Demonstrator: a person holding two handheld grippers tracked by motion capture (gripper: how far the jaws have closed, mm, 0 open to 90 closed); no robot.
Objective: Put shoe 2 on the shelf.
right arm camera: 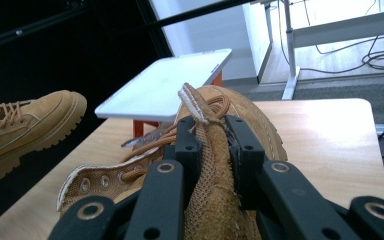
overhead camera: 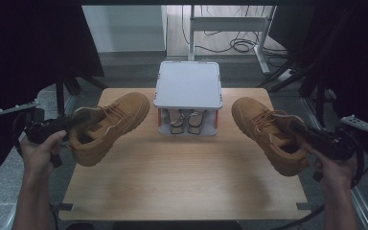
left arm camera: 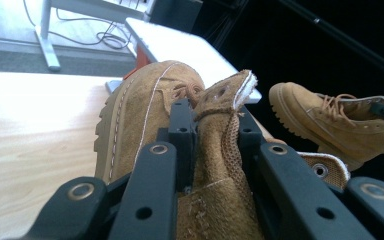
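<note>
I have a tan suede work boot in each gripper. The left gripper (overhead camera: 79,120) is clamped on the tongue of the left boot (overhead camera: 108,127), and in the left gripper view the black jaws pinch that tongue (left arm camera: 220,145) from both sides, its mesh lining facing up and its frayed pale top edge standing above the jaws. The right gripper (overhead camera: 292,125) is closed the same way on the tongue (right arm camera: 212,165) of the right boot (overhead camera: 268,132).

Both boots are the same make: wheat-coloured nubuck, thick lugged soles of the same colour, pale stitching along the welt, brass-ringed eyelets and tan laces. The collars gape open.

My landmark is the small white-topped shoe rack (overhead camera: 188,85) at the far middle of the table (overhead camera: 182,187). The left boot is to the left of the rack, toe pointing up towards the rack's near left corner, heel nearer me. The right boot is to the right of the rack, toe near its near right corner, heel angled away towards the table's right edge. The two boots are well apart, with the rack between their toes. Under the rack's top, on its lower level, I can see another pair of shoes (overhead camera: 188,122), paler, toes towards me.
</note>
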